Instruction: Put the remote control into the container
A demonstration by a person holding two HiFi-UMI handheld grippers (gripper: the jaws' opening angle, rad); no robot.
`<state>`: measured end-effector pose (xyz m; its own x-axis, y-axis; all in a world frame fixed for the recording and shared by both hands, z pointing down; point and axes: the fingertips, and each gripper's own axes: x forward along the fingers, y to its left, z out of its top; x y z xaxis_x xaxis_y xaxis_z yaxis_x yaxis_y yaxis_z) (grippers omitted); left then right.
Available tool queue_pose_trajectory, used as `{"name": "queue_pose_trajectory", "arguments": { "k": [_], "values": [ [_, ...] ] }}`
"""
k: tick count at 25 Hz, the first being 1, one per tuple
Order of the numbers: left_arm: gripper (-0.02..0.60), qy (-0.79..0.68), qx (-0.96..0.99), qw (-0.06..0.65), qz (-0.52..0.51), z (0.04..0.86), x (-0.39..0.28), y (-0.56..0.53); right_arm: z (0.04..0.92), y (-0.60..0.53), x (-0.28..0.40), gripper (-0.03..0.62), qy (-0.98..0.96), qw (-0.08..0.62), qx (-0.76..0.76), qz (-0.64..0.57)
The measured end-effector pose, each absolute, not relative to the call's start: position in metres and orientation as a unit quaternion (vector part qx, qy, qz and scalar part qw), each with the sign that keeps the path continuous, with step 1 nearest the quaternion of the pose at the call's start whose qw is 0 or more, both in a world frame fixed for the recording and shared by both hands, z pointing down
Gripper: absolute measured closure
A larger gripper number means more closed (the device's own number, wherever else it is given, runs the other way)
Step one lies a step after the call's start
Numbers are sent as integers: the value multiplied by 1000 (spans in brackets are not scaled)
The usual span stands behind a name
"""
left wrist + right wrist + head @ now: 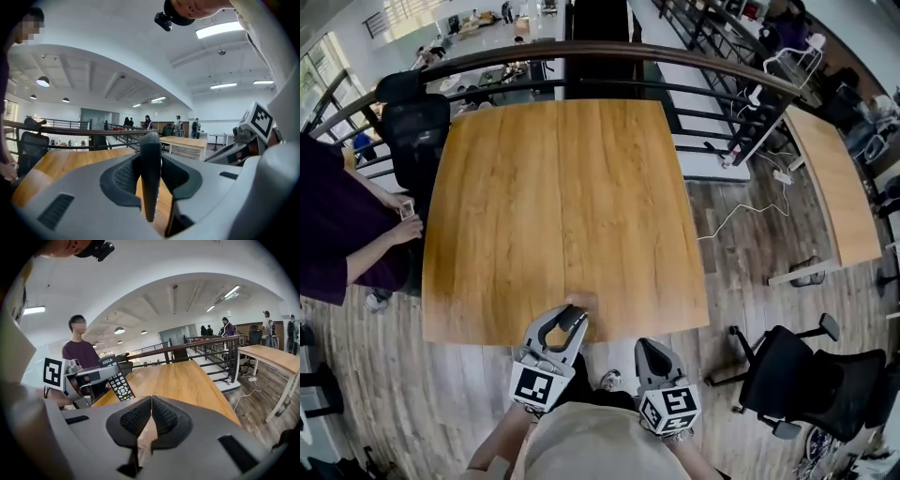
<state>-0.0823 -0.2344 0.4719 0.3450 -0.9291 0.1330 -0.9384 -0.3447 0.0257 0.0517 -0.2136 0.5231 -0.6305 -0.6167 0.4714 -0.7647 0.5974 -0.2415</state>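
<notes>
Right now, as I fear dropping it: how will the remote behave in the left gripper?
Likely stiff: the remote control juts straight from the left gripper without sagging. Probably light, being a thin slab. Its smooth casing may slip, though the ribbed pads should help.

Head view steeply down over table, gripper views low, level across it

A pale wooden table stands on plank flooring.
</notes>
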Motion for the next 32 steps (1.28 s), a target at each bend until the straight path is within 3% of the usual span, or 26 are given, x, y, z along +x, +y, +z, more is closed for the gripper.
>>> {"name": "queue_pose_trajectory", "arguments": {
  "k": [6,14,32],
  "values": [
    [457,-481,871,36,95,514,-94,-300,533,-270,18,576,-856,174,432,225],
    [457,-372,915,81,132,562,-83,-308,543,-290,4,576,-835,175,465,237],
    [457,-328,916,143,182,642,-89,-310,553,-307,-13,576,-827,179,476,240]
  ]
}}
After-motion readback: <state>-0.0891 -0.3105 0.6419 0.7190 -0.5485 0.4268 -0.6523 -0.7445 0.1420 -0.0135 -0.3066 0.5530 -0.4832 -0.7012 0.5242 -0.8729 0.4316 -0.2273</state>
